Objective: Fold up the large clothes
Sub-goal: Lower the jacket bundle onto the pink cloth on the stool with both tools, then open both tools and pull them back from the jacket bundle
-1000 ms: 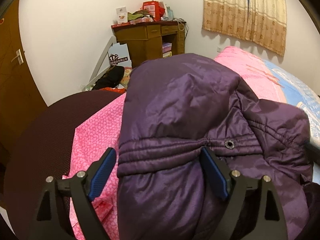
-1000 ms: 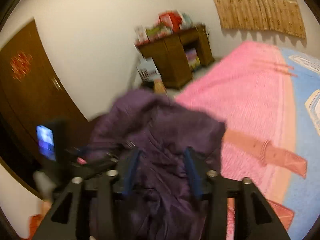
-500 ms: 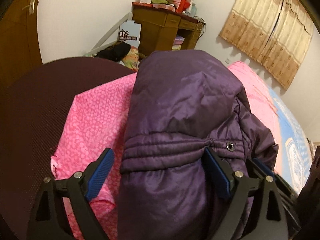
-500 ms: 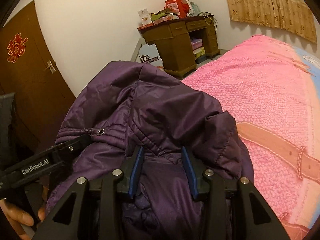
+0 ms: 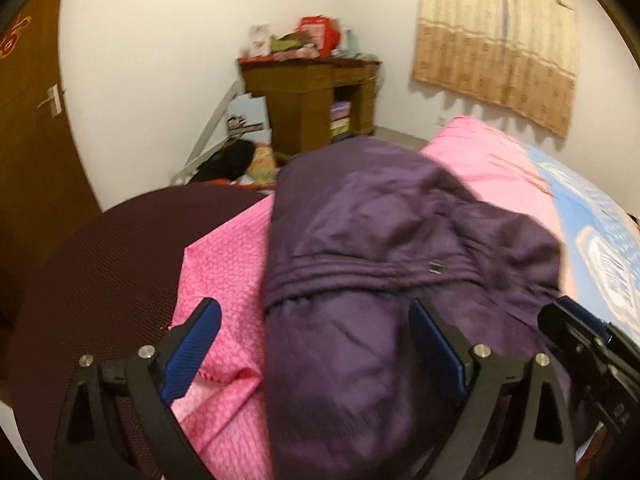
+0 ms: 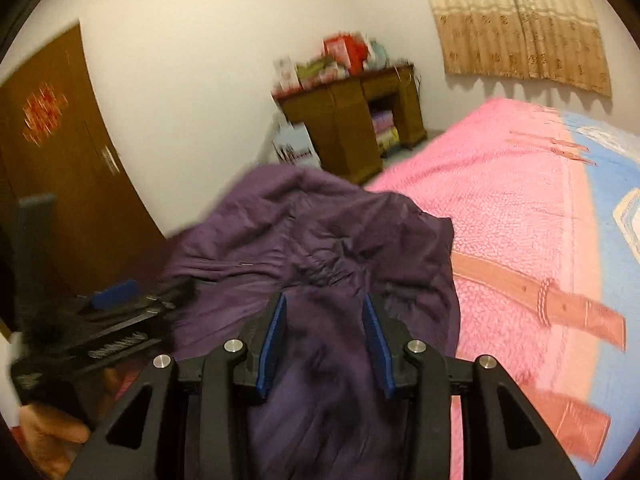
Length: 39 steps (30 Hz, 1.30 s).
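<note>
Now on the pink bed (image 6: 500, 208), bunched: purple jacket (image 5: 380, 240). Left gripper (image 5: 316, 344) just opening wide, gripping nothing; right gripper (image 6: 324, 344) clamped on padding. Likely to spring unfolded once released.

The purple jacket (image 5: 380, 248) at mid-frame is a thin, padded synthetic cloth with a faint sheen, creased and gathered along stitched lines, with a small metal snap (image 5: 435, 267) on it. Under it the pink blanket (image 6: 500, 208) looks soft and nubbly, matt. The left gripper (image 5: 316, 344) and right gripper (image 6: 324, 340) are matt black plastic with ribbed blue rubbery pads (image 6: 272, 344) and shiny metal screw heads. In the upper middle the desk (image 5: 304, 92) is brown wood with a dull varnish; the door (image 6: 60, 152) at left is similar. The curtain (image 5: 496, 40) at upper right is beige patterned cloth.
</note>
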Tool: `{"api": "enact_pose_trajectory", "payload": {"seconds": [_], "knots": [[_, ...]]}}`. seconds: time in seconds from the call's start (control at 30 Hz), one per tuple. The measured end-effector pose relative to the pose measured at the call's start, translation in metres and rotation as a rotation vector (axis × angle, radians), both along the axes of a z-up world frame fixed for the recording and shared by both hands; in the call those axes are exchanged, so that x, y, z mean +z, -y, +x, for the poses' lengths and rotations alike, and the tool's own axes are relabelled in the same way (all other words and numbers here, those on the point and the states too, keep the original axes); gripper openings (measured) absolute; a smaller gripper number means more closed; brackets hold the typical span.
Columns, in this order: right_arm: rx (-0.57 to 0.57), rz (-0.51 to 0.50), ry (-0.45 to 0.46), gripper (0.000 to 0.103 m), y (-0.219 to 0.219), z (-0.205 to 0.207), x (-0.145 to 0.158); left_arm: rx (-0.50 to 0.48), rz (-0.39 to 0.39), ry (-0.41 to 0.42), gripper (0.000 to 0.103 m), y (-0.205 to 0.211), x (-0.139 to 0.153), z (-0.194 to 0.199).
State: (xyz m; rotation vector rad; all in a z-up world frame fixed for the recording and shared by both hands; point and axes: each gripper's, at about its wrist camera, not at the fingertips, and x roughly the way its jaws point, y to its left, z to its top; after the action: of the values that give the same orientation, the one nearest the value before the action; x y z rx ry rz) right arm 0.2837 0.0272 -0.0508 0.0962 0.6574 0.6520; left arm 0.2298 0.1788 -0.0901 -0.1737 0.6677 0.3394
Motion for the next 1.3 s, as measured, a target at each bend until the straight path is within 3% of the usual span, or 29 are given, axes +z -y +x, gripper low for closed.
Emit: {"api": "enact_pose_trajectory", "payload": {"seconds": [0.2,0.43,0.53,0.7,0.77,0.83,1.13,1.3], "knots": [[-0.021,0.009,0.076,0.042,0.018,-0.061,0.001,-0.042,-0.025,0.036,0.097,0.017,0.007,-0.024],[-0.068,0.081,-0.128,0.045,0.027,-0.047,-0.049,-0.072,-0.029,-0.021,0.099,0.029,-0.017,-0.028],[-0.088,0.100,-0.151,0.045,0.027,-0.048,-0.054,-0.086,-0.020,-0.026,0.099,0.026,-0.015,-0.036],[-0.152,0.065,-0.086,0.052,0.030,-0.081,-0.035,-0.116,0.020,-0.008,0.099,0.029,-0.010,-0.057],[-0.183,0.077,-0.030,0.074,0.036,-0.100,-0.025,-0.123,0.017,0.012,0.099,0.028,-0.008,-0.073],[-0.216,0.069,0.039,0.083,0.042,-0.123,-0.012,-0.127,0.022,0.024,0.099,0.028,-0.006,-0.084],[-0.262,0.060,0.168,0.083,0.061,-0.192,0.035,-0.135,0.011,0.136,0.103,0.031,0.030,-0.138],[-0.303,0.022,0.257,0.083,0.065,-0.226,0.060,-0.126,0.083,0.189,0.103,0.040,0.051,-0.160]]}}
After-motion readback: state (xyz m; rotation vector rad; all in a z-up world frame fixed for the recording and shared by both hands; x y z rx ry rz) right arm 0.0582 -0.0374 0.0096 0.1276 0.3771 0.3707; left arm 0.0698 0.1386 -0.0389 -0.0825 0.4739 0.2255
